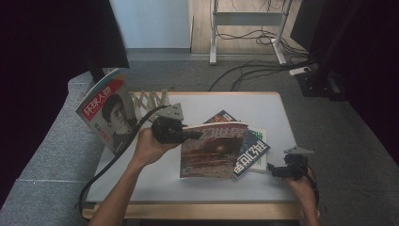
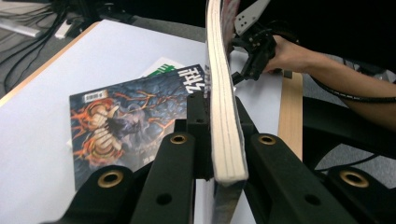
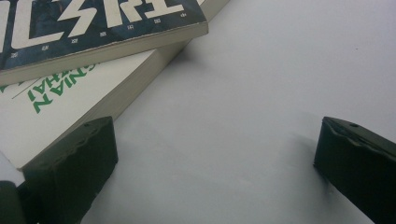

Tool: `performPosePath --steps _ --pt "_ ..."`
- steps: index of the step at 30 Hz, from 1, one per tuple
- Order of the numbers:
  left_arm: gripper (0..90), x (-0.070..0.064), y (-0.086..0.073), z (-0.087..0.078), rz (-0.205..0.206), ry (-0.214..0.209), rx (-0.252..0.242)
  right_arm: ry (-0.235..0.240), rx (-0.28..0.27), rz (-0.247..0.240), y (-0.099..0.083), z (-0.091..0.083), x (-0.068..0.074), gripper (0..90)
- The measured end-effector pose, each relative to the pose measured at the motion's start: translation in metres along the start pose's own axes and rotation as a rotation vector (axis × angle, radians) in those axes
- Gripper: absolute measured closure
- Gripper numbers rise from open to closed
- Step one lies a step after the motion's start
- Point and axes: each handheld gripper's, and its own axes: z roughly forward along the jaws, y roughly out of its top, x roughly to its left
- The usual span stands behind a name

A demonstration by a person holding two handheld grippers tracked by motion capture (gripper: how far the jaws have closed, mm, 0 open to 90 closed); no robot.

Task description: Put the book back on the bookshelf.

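My left gripper (image 1: 196,134) is shut on the edge of a red-brown magazine (image 1: 211,150), holding it tilted up over the pile. In the left gripper view the black jaws clamp its page block (image 2: 223,116) from both sides. Beneath it lies a dark-blue magazine (image 1: 250,156) with flame art (image 2: 123,123), resting on a white book with green print (image 1: 260,139). My right gripper (image 1: 276,172) sits low at the table's front right, open, with bare tabletop between its jaws (image 3: 215,154). The blue magazine (image 3: 93,28) and the white book (image 3: 60,107) lie just beside its left jaw.
A wooden rack (image 1: 151,100) at the table's back left holds an upright magazine (image 1: 108,110) with a portrait cover. The white tabletop (image 1: 263,106) has a wooden rim. Cables and a desk frame (image 1: 244,28) lie on the floor behind; a grey sofa (image 1: 51,155) is at left.
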Motion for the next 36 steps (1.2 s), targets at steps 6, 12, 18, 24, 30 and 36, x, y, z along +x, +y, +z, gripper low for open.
performPosePath --steps 6,12,18,24,30,36 --pt "84.1 0.0 -0.007 -0.021 -0.02 0.032 -0.022 0.001 -0.005 0.002 -0.001 0.0 0.0 0.0" --pt "84.1 -0.001 -0.014 -0.043 -0.043 0.079 -0.043 0.001 -0.008 0.002 -0.001 0.0 0.0 0.0" --pt "84.1 0.003 -0.023 -0.065 -0.077 0.128 -0.064 -0.001 -0.008 0.002 -0.001 0.0 0.0 0.0" --pt "84.1 0.007 -0.034 -0.087 -0.12 0.187 -0.082 -0.001 -0.009 0.001 -0.001 0.0 0.0 0.0" --pt "84.1 0.009 -0.045 -0.104 -0.145 0.281 -0.078 -0.001 -0.009 0.001 -0.001 0.0 0.0 0.0" --pt "84.1 0.017 -0.061 -0.118 -0.195 0.329 -0.095 0.0 -0.011 -0.002 -0.001 0.0 0.0 0.0"
